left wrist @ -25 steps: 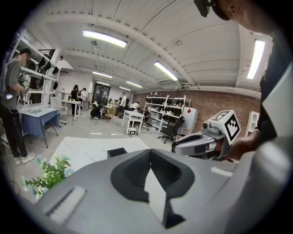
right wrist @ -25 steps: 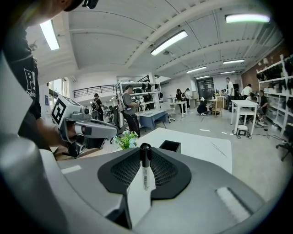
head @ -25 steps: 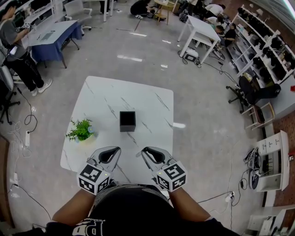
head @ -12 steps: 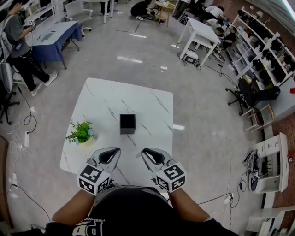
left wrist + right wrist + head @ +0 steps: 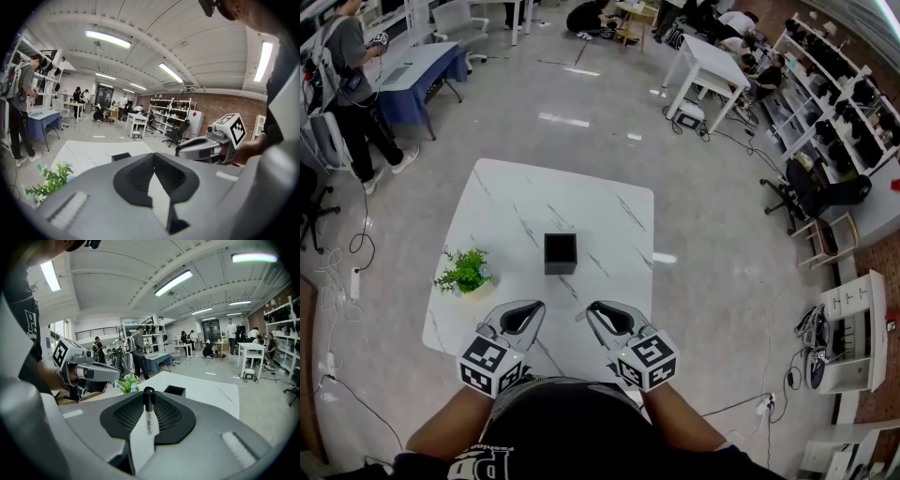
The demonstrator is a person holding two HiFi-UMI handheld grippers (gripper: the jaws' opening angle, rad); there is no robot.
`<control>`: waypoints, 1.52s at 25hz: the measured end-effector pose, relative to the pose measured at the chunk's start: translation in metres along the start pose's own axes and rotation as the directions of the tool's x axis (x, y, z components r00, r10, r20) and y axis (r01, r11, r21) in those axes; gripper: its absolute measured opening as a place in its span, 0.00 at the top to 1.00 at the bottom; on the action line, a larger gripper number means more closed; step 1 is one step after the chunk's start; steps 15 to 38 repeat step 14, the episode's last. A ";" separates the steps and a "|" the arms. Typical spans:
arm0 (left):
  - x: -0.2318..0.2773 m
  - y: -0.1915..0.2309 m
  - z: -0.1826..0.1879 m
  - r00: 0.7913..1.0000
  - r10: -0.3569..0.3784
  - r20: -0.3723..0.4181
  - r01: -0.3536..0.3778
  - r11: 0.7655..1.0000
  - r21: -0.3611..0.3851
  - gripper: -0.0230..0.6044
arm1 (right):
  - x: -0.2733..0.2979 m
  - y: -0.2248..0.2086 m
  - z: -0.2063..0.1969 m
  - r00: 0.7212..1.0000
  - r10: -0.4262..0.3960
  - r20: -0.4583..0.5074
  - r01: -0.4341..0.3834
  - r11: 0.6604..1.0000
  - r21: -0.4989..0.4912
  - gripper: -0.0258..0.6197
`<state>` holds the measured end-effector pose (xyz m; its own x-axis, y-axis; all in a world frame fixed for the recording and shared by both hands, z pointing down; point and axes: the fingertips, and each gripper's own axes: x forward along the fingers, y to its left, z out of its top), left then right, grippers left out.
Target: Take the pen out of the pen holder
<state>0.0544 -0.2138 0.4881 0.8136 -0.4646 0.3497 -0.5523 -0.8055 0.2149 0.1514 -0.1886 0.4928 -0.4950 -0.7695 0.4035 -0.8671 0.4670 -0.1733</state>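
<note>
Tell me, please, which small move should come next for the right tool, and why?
Probably lower the right tool toward the table and lay the pen down. The pen is already clamped between its jaws, clear of the pen holder, which stands apart at the table's middle. The left tool is shut and empty.
</note>
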 end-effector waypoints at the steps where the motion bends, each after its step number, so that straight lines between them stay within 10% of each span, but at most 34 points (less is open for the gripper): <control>1: 0.001 0.000 0.001 1.000 0.000 0.000 0.000 1.000 -0.001 0.87 | 0.000 0.000 0.000 1.000 0.001 0.000 -0.001 1.000 0.001 0.86; 38: 0.004 0.000 0.003 1.000 0.006 0.002 -0.006 1.000 -0.005 0.87 | 0.001 -0.002 -0.001 1.000 0.009 -0.005 -0.009 1.000 0.002 0.86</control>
